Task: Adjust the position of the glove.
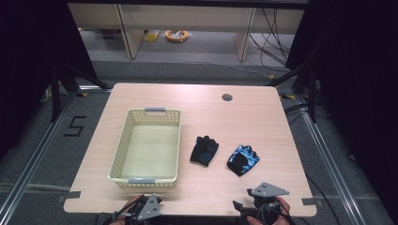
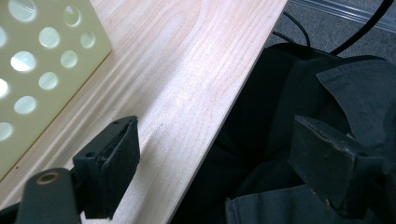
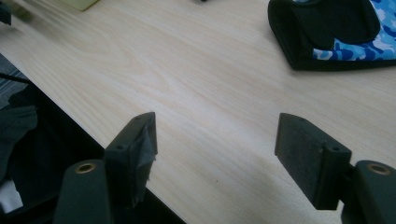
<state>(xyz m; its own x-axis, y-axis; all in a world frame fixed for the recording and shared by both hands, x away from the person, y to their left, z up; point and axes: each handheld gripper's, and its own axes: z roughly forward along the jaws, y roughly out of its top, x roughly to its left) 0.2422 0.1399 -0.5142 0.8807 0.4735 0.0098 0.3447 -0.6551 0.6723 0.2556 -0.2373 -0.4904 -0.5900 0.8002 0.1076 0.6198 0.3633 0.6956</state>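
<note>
1. Surface [image 1: 141, 194]: pale wood-grain top with a round cable hole at the far right. It carries one basket and two gloves.
2. Basket [image 1: 121, 151]: cream plastic with perforated walls and a grey handle at the near and far ends. It stands on the left half of the surface. Nothing can be seen inside it.
3. Black glove [image 1: 204, 150]: lies flat near the centre, just right of the basket and apart from it.
4. Blue-patterned glove [image 1: 243, 159]: black palm with blue camouflage fabric. It lies right of the black glove, close to it but not touching, and is the item nearest the right gripper.
5. Left gripper [image 1: 146, 209]: at the near edge, just in front of the basket's near wall. Its fingers [image 2: 112, 163] stand wide apart with nothing between them, over the lip of the surface.
6. Right gripper [image 1: 263, 200]: at the near edge, just short of the blue-patterned glove. Its fingers [image 3: 310, 158] are spread wide and hold nothing, with bare wood between them.
7. Progress, as judged: the work looks like putting the gloves into the basket, and it has hardly begun. Both gloves lie untouched outside it. Each is still to be gripped, carried left and let go inside.
</note>
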